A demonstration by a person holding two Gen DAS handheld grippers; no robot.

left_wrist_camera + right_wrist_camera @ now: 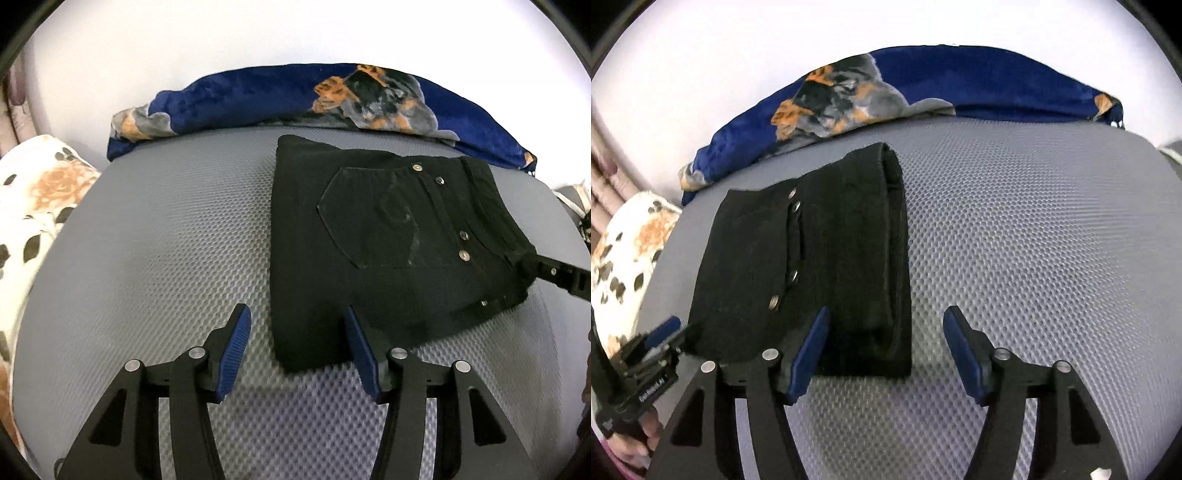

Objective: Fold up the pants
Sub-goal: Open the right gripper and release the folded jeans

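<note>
**A:** ok so where are the pants (384,236) sitting right now?

**B:** They're lying folded into a compact black block on the grey mesh mattress (166,240), closer to its far edge than the near one. A back pocket and a row of metal rivets are facing up. In the right wrist view the thick rolled fold is running along the block's right side, waistband layers stacked.

**A:** and the hand-held grippers?

**B:** The left hand-held gripper (295,332) is hovering over the block's near corner with its blue pads spread apart. The corner is showing between the pads but neither pad is pressing on it, as far as I can tell. The right hand-held gripper (884,332) is also standing spread, the near end of the rolled fold showing behind its left pad, nothing pinched.

**A:** anything else around?

**B:** A blue blanket (258,96) with an orange and grey print is bunching along the mattress's far edge, and a floral pillow (33,199) is sitting off the left edge. A hand (631,439) is gripping the left tool's handle at the lower left of the right wrist view.
</note>
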